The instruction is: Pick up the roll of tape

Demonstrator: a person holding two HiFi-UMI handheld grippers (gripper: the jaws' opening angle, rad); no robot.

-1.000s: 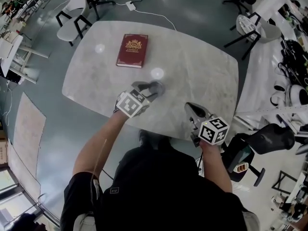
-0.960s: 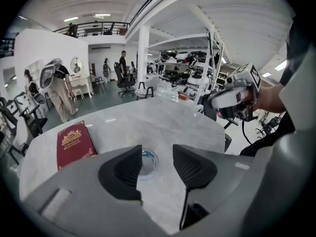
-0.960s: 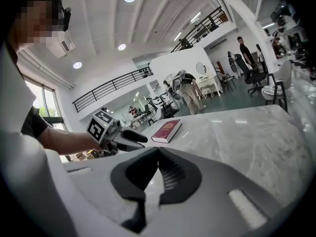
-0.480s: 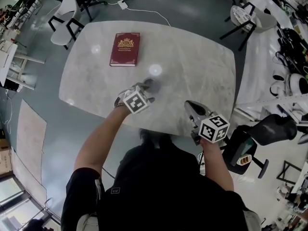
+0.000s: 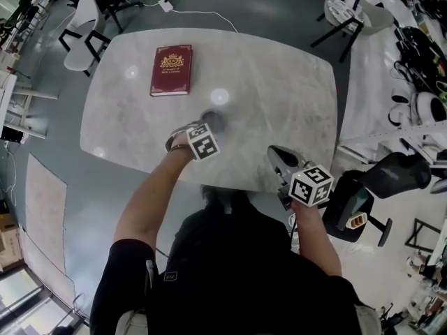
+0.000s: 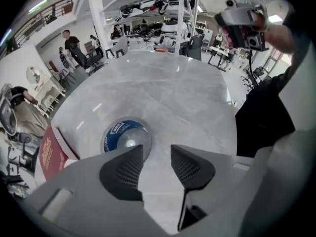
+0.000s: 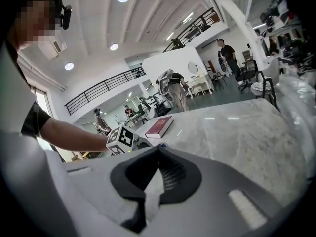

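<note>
Marble-grey and broad, the table [image 5: 279, 82] fills most of my head view, and my grippers work at its near edge. My left gripper [image 5: 209, 122] points steeply down over the near middle of the slab. In the left gripper view [image 6: 157, 154] its jaws are closing, though a narrow gap of bare marble still shows between the ribbed pads, and neither pad presses on anything. My right gripper [image 5: 275, 152] hangs off to the right at the table's near rim, well apart from the left one. In the right gripper view [image 7: 158, 149] its jaws meet at the tips with nothing between them. Red with gold print on its cover, the book [image 5: 170, 70] lies flat on the far left part of the table, well clear of both grippers. The tape [image 6: 123, 135], a blue roll lying flat on the marble, sits just past the tip of the left gripper's left-hand jaw. That jaw covers its near edge, and it lies to the side of the gap, not inside it.
</note>
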